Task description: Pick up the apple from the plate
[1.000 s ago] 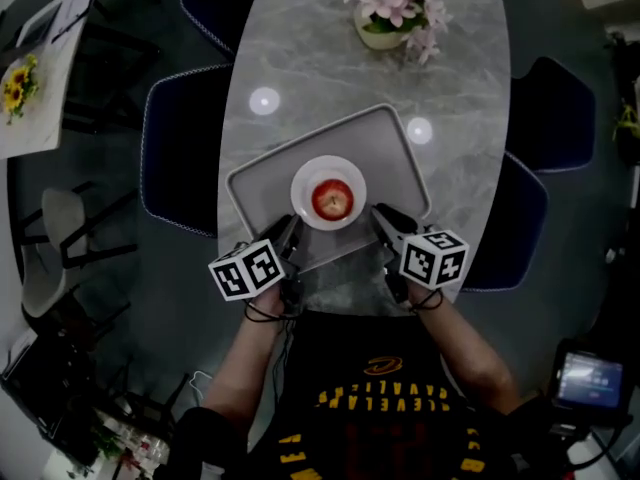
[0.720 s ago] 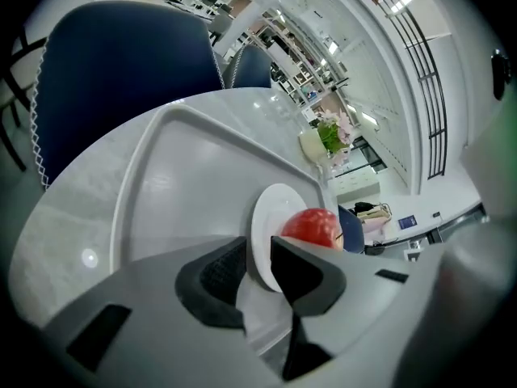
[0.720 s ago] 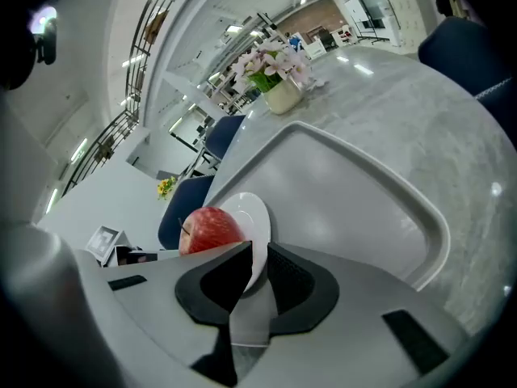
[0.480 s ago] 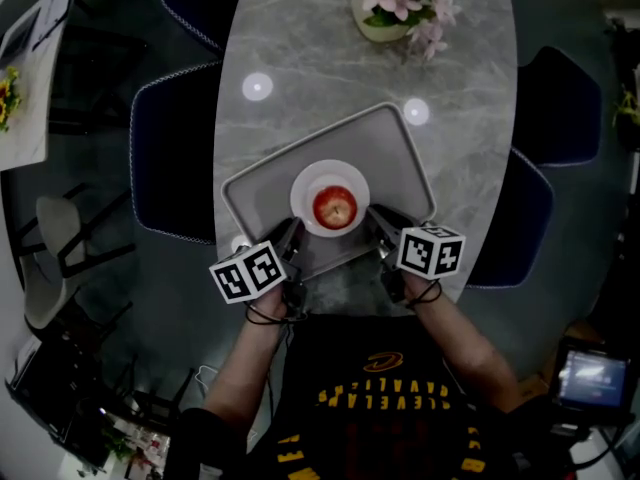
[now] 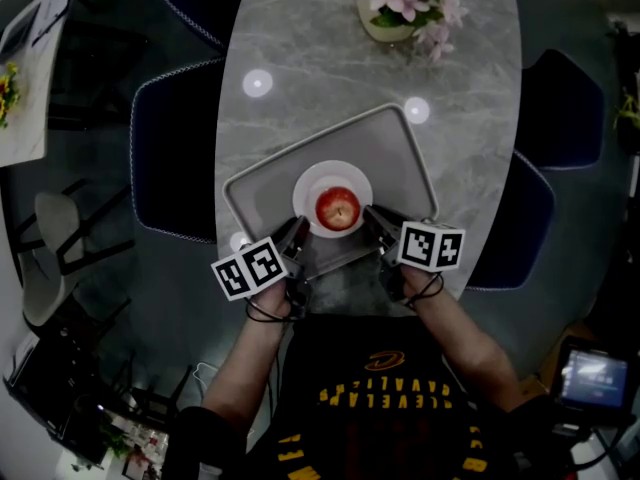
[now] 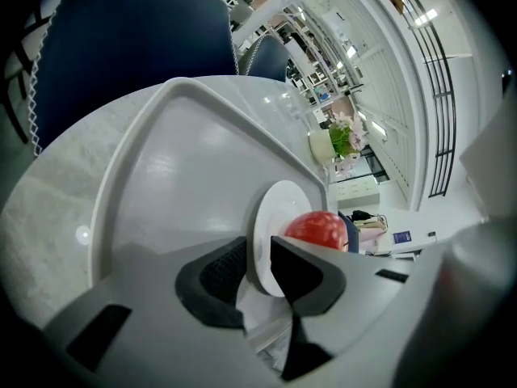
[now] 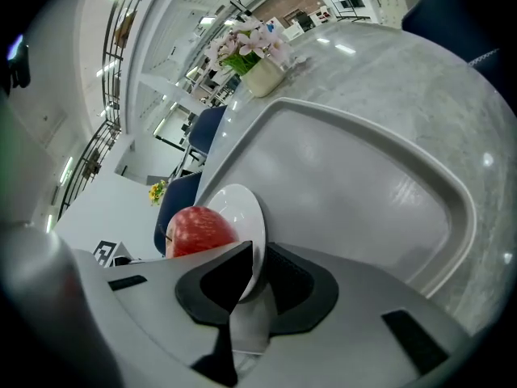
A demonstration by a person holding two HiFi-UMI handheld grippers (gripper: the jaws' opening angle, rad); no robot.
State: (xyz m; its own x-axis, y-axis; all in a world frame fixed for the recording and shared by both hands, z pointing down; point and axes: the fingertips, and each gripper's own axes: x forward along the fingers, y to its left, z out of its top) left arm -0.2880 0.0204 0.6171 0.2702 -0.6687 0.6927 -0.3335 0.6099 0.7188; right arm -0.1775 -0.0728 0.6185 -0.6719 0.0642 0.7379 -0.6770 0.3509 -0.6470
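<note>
A red apple (image 5: 338, 208) sits on a small white plate (image 5: 312, 183) in the middle of a grey tray (image 5: 385, 153). My left gripper (image 5: 298, 230) is at the plate's near-left rim and my right gripper (image 5: 370, 216) at its near-right rim. In the left gripper view the plate (image 6: 279, 208) stands edge-on between the jaws of the left gripper (image 6: 257, 269), both pads against the rim, with the apple (image 6: 319, 226) just behind. The right gripper view shows the right gripper (image 7: 257, 273) clamped on the plate (image 7: 234, 204) the same way, beside the apple (image 7: 198, 229).
The tray lies on a grey marble oval table (image 5: 300, 48). A vase of pink flowers (image 5: 400, 3) stands at the far end. Dark blue chairs flank the table at the left (image 5: 175, 148) and right (image 5: 520, 208). The table's near edge is at my body.
Both grippers have edged in toward the plate, the right one more, and their jaws now sit on its rim. The apple has not moved on the plate.
</note>
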